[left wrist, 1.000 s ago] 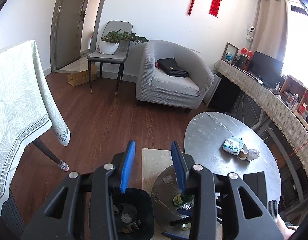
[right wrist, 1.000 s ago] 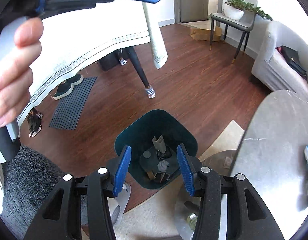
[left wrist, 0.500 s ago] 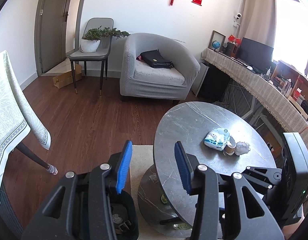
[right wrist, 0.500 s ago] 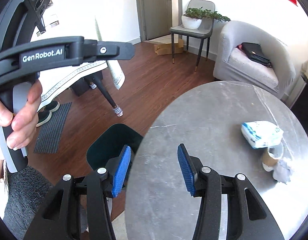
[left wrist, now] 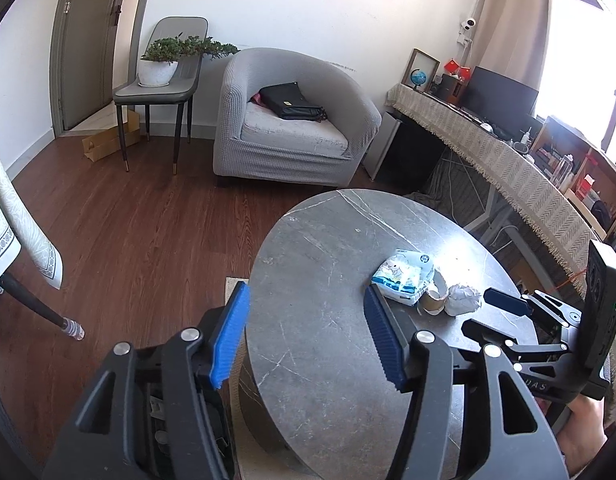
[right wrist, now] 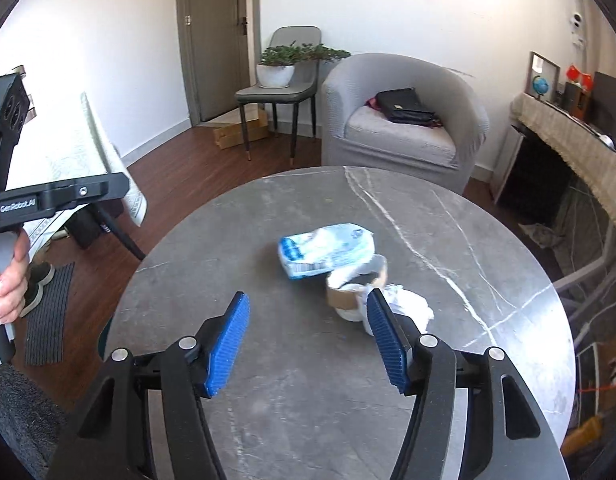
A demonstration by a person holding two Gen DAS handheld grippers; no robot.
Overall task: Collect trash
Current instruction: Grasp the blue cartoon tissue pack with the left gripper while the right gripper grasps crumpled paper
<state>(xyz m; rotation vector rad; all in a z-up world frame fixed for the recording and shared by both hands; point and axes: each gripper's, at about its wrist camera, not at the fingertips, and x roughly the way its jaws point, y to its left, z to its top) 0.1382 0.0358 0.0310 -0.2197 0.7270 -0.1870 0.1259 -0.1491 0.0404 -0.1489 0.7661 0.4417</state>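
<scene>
Trash (right wrist: 326,254) mid-table (right wrist: 488,248), edges bare; both hand-held grippers (right wrist: 308,340) (left wrist: 306,336) opening, nothing between

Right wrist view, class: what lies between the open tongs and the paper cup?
Only bare grey tabletop; nothing between the right tongs, jaws opening, and the paper cup, in the right wrist view.

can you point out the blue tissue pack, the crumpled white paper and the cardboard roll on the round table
blue tissue pack (right wrist: 326,252): right wrist view, middle of its top face.
crumpled white paper (right wrist: 408,304): right wrist view, centre of the wad, beside the right gripper's finger.
cardboard roll (right wrist: 342,298): right wrist view, brown outer wall.
</scene>
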